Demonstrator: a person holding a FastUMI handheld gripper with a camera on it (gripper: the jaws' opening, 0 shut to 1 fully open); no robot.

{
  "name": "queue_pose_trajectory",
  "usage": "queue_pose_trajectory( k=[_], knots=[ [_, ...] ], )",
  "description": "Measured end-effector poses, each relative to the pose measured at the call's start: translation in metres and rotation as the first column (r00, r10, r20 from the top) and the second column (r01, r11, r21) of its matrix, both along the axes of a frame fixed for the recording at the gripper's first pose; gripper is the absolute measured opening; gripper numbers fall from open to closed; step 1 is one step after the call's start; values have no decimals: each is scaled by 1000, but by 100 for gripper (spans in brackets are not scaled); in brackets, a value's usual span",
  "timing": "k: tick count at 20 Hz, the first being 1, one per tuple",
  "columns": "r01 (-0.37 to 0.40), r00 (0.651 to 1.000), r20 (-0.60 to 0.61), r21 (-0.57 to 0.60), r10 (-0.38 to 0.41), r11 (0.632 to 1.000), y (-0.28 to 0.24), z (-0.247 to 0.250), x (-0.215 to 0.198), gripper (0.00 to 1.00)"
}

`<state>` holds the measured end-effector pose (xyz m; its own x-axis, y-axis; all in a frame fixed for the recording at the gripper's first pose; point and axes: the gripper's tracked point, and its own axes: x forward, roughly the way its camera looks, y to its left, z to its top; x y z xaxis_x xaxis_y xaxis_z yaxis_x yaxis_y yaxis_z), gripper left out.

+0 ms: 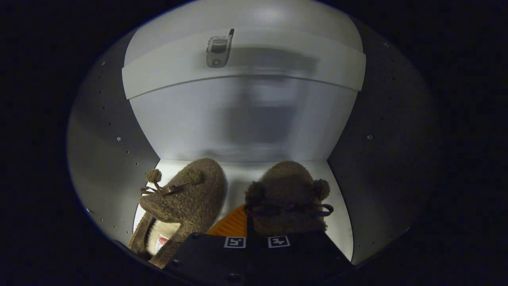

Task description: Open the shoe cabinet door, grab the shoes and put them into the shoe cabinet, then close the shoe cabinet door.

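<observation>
You have two slippers side by side on the shoe cabinet [99, 131] floor, left slipper [180, 198] beside right slipper [287, 194], a phone [218, 50] on the shelf [278, 63] above.

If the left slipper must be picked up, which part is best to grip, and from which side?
Probably the rim of the left slipper at its open heel end, nearest the hand-held gripper: come from the heel, one finger inside. Its fingers look shut now.

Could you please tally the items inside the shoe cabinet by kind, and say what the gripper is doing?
Fuzzy brown slippers with bows: 2 (left slipper, right slipper)
Small silver flip phone on the white shelf: 1
Total: 3
The gripper looks shut, on the right slipper's heel.
</observation>
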<state>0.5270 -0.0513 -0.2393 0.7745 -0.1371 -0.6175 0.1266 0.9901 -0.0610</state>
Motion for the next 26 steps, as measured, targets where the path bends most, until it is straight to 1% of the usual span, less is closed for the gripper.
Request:
queue_pose_trajectory(
  k=[2,3,5,7,9,11,12,13,15,18,20,23,26],
  knots=[
    [-9,1000,-5,13,9,1000,4,-2,-4,10],
    [-18,1000,1,26,18,1000,9,-1,-7,19],
    [-10,1000,13,31,9,999,9,2,-14,39],
    [19,1000,24,8,-19,1000,5,5,-25,58],
    [21,999,40,-3,-21,1000,8,11,-36,77],
    [20,997,72,-6,-20,1000,13,22,-41,87],
    [25,997,77,-4,-24,1000,13,27,-46,89],
    [34,996,85,-1,-34,999,14,32,-51,95],
    [48,993,112,6,-48,999,15,44,-59,98],
    [52,988,144,15,-53,999,21,63,-78,98],
    [45,977,207,7,-45,999,28,88,-93,98],
    [20,948,317,8,-22,1000,47,130,-122,98],
    [2,904,427,-18,6,1000,68,169,-167,98]
  ],
)
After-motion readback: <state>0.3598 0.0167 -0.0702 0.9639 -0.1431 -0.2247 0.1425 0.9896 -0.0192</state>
